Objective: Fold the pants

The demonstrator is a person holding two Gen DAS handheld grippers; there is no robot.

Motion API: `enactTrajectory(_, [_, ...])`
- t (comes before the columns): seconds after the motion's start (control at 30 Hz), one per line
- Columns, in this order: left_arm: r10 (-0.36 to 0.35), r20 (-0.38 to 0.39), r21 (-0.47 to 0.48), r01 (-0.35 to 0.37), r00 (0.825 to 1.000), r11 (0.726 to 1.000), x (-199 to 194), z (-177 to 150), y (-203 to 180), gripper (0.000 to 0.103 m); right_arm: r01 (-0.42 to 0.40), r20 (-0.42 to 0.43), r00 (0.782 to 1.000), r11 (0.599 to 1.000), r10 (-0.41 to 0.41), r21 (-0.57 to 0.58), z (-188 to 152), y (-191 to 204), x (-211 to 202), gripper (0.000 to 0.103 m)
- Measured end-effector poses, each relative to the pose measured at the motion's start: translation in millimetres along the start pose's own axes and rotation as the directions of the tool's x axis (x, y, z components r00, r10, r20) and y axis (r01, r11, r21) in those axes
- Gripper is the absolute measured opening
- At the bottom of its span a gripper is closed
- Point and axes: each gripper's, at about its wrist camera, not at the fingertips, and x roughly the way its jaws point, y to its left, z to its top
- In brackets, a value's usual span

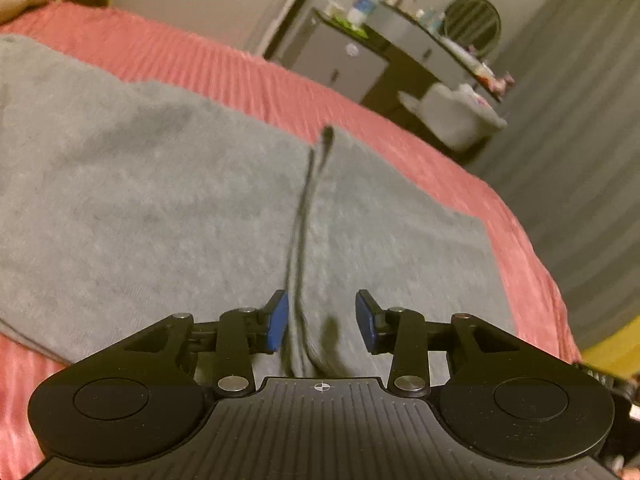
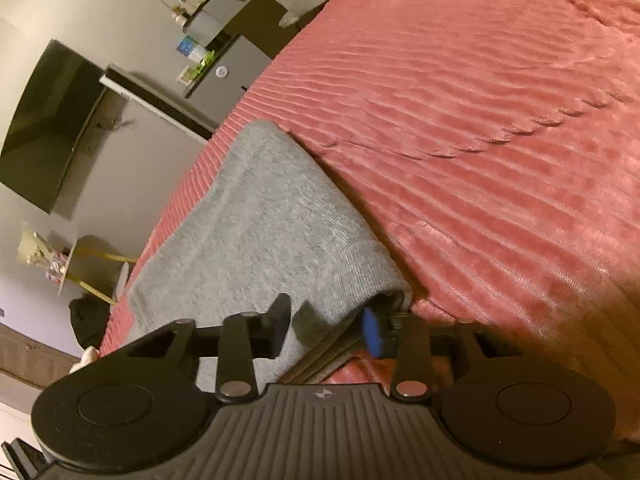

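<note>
my right gripper (image 2: 326,330) straddles the pants' (image 2: 264,232) lower-frame edge, jaws apart, long axis running up-frame; left gripper (image 1: 322,322) open over them.

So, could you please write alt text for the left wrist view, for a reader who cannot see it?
The open left gripper hovers over grey pants lying on a pink bedspread, with a dark drawstring running between its blue-padded fingers. A blurred dresser stands behind.

Grey knit pants (image 1: 160,200) are lying flat on a pink ribbed bedspread (image 1: 248,80), w/ a dark drawstring (image 1: 304,216) trailing across the fabric. In the right wrist view the pants' (image 2: 260,232) edge is showing stacked layers, partly folded.
</note>
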Motion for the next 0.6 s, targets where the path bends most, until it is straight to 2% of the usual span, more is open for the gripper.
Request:
enactTrajectory(0.13, [-0.026,-0.018,-0.014,0.025,1.0,1.0,3.5,-2.9,-0.6,0.049,-0.015,0.004,1.0,0.998,0.015,0.062,1.2,-4.1,6.4,0.047])
enactTrajectory(0.27, [-0.056,-0.012,-0.042,0.055,0.998,0.998,2.3,-1.8,2.4,0.05,0.023,0.009,1.0,0.999,-0.024,0.034,1.5,5.3,15.9,0.047])
enactTrajectory(0.3, [-0.055,-0.012,-0.041,0.054,0.998,0.998,2.9,-1.6,2.7,0.05,0.038,0.013,0.999,0.999,-0.038,0.011,0.4,9.1,16.9,0.045])
enactTrajectory(0.37, [-0.046,-0.016,-0.035,0.046,0.999,0.998,3.6,-2.2,3.8,0.049,0.079,0.023,0.997,0.996,-0.078,-0.041,-2.1,16.3,17.1,0.025])
enactTrajectory(0.43, [-0.015,-0.025,-0.032,0.014,1.0,0.999,5.2,-1.6,4.5,0.042,0.101,0.019,0.995,0.993,-0.1,-0.065,-2.7,20.0,17.5,0.024])
enactTrajectory(0.5, [0.007,-0.026,-0.045,-0.009,1.0,0.999,3.4,0.0,7.2,0.042,0.13,0.012,0.992,0.987,-0.129,-0.09,-3.5,24.3,15.1,0.03])
enactTrajectory(0.57, [0.041,0.005,-0.066,-0.041,0.999,0.997,-4.2,1.5,9.1,0.043,0.148,0.014,0.989,0.984,-0.147,-0.095,-5.3,26.6,6.6,0.049])
enactTrajectory(0.6, [0.048,0.04,-0.056,-0.046,0.998,0.997,-10.3,2.8,7.7,0.043,0.161,0.023,0.987,0.982,-0.159,-0.095,-7.2,28.0,-0.2,0.053])
